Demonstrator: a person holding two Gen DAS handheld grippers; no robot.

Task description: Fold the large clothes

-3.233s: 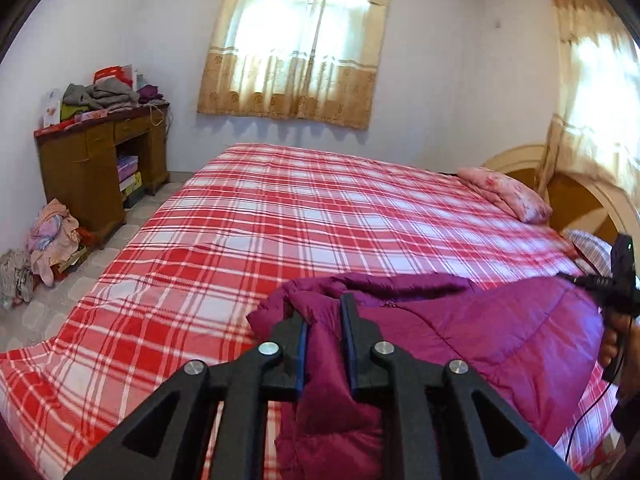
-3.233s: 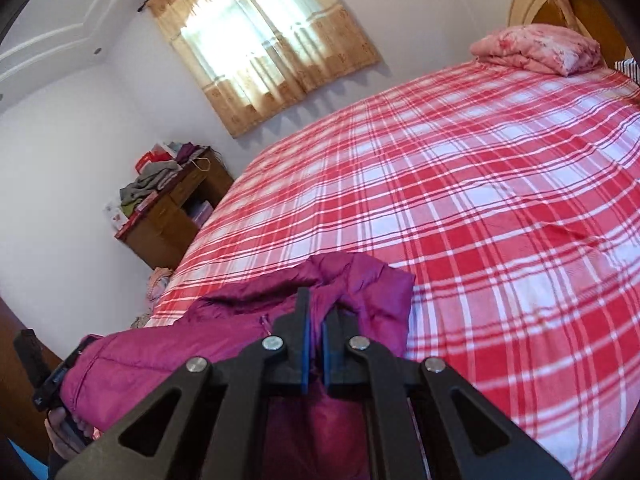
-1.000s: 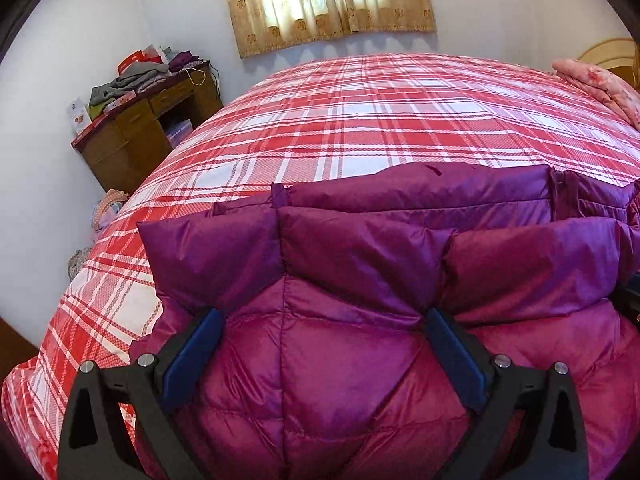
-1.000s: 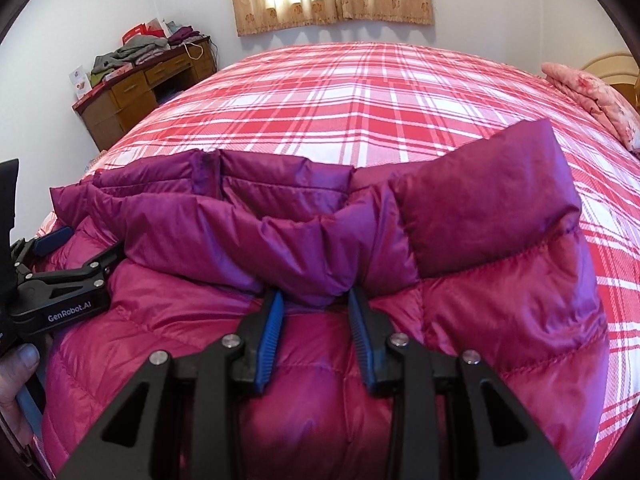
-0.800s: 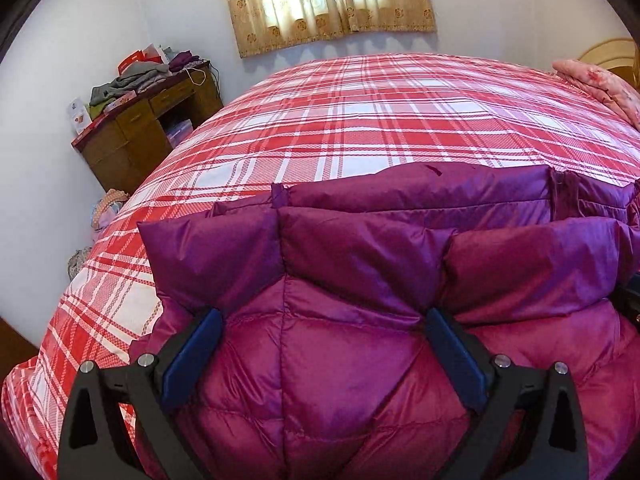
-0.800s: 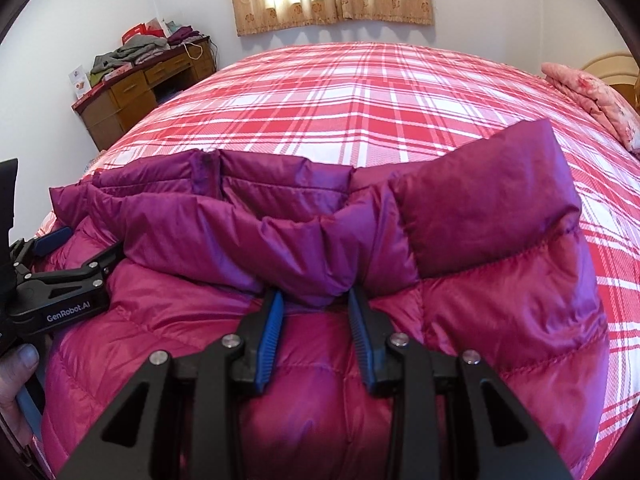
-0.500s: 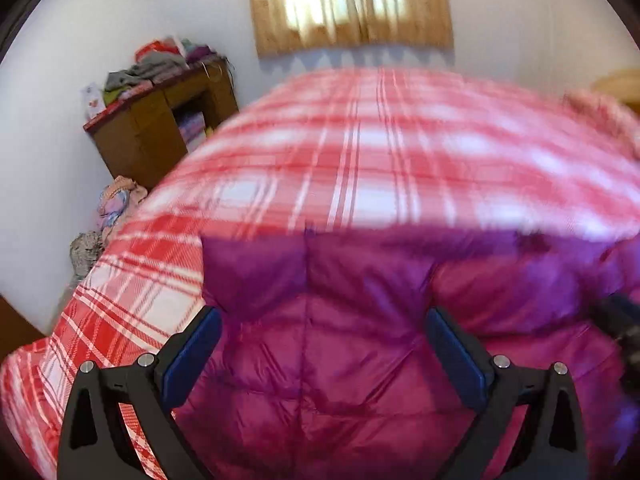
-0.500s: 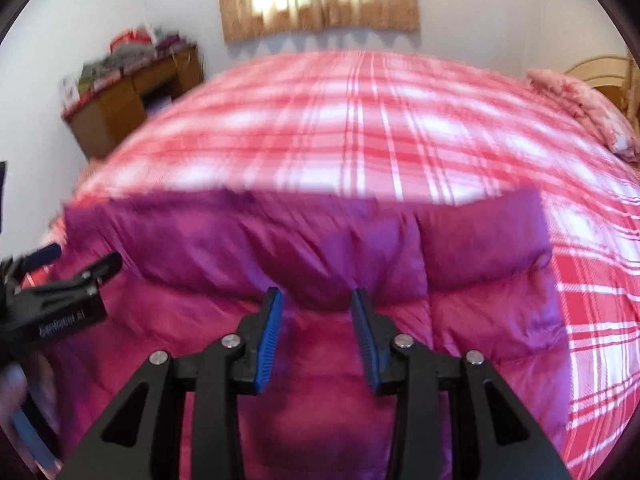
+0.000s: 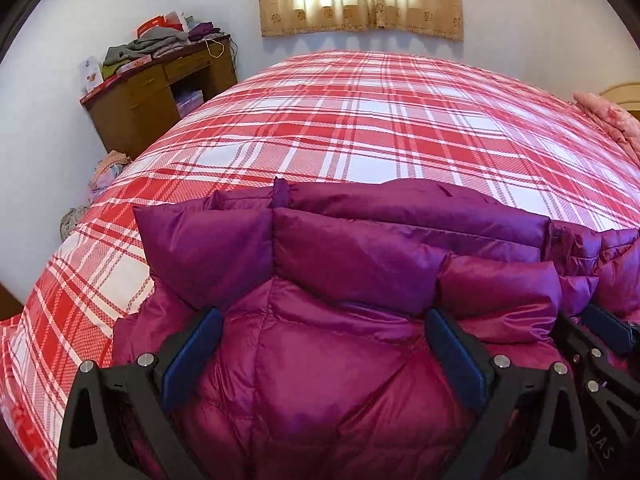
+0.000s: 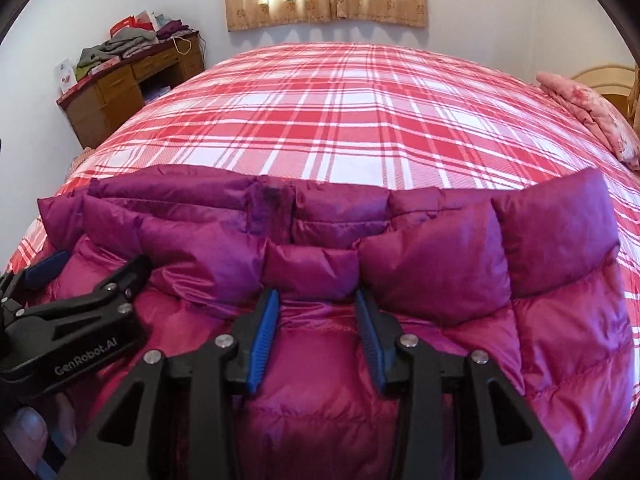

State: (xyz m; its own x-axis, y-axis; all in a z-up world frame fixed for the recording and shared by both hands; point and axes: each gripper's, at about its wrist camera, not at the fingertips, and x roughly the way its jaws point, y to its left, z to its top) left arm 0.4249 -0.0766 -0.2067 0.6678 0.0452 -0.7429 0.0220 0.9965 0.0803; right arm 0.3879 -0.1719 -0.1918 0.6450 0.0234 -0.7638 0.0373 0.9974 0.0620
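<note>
A magenta quilted down jacket [image 9: 340,352] lies on the near edge of the bed, its purple folded band [image 9: 344,256] running across it. It also shows in the right wrist view [image 10: 440,344]. My left gripper [image 9: 324,328] is wide open, its jaws standing over the jacket's left part. My right gripper [image 10: 316,308] is open, jaws astride a small puff of the band. The left gripper also shows in the right wrist view [image 10: 76,280], and the right gripper's tip shows at the edge of the left wrist view [image 9: 592,332].
The bed has a red and white plaid cover [image 9: 380,128]. A wooden desk [image 9: 152,100] piled with clothes stands at the far left wall. Pink pillows [image 10: 592,112] lie at the right. Clothes [image 9: 104,168] lie on the floor by the desk.
Both grippers let go of the jacket, which now lies spread on the bed. Over the last second both views dipped briefly and returned; the right jaws opened wider.
</note>
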